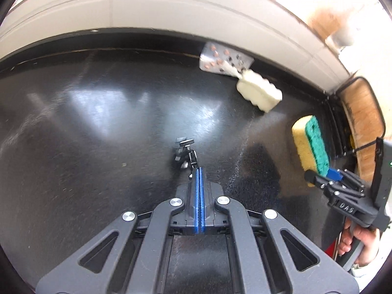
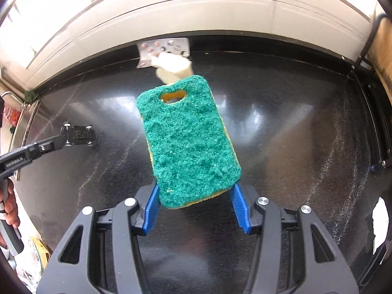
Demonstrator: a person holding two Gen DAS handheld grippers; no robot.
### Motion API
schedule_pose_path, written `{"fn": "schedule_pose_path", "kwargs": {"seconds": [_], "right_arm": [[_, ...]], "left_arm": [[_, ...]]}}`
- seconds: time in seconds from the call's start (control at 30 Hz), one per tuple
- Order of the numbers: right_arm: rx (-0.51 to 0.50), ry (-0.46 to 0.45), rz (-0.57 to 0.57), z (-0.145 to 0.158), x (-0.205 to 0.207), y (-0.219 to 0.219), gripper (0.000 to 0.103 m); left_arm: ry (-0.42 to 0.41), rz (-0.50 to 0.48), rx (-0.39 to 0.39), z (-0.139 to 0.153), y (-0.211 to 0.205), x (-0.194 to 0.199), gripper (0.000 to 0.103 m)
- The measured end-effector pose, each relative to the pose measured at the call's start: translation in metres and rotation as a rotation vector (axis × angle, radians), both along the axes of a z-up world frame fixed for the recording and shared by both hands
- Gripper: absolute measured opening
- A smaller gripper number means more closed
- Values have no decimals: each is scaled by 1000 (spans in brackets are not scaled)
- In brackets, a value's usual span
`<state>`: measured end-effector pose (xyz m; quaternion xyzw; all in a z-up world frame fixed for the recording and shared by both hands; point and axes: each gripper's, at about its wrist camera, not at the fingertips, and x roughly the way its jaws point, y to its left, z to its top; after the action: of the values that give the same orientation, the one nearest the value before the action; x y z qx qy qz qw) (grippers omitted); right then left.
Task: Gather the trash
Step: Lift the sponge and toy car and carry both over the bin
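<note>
Held: my right gripper, jaws clamping sponge lengthwise ahead; my left gripper, jaws pinched on small black object. Remaining: white foam, blister pack, far tabletop edge, nearer right.

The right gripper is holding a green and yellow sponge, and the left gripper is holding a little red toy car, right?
Almost. The right gripper does hold the green and yellow sponge, but the left gripper is shut on a little black toy car, not a red one. The right wrist view shows it best.
</note>
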<state>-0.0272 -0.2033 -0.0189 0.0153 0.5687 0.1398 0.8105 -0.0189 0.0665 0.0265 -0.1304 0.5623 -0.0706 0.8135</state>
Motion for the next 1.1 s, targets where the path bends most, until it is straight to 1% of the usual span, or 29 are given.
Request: {"fn": "schedule_pose_path", "kwargs": {"seconds": [0.17,0.3,0.37,0.47,0.83,0.93,1.1], "right_arm": [[-5,-7,53,5,-6,23,52],[1,-14,92,7,-8,42,52],[3,-16,107,8,-9,50,52],[0,-15,131,7,-10,64,52],[0,0,249,2,-19,121,52],[0,4,277,2,-23,135,52],[-1,2,360,4,-29,172,52]], "left_arm": [[-48,51,-19,21,18,-15,0],[-83,82,-5,32,31,-29,0],[-96,85,20,36,34,-36,0],[-119,86,81,40,38,-45,0],[-153,180,123,54,85,-79,0],[-151,222,112,54,99,-90,0],[-145,308,122,55,128,-120,0]]}}
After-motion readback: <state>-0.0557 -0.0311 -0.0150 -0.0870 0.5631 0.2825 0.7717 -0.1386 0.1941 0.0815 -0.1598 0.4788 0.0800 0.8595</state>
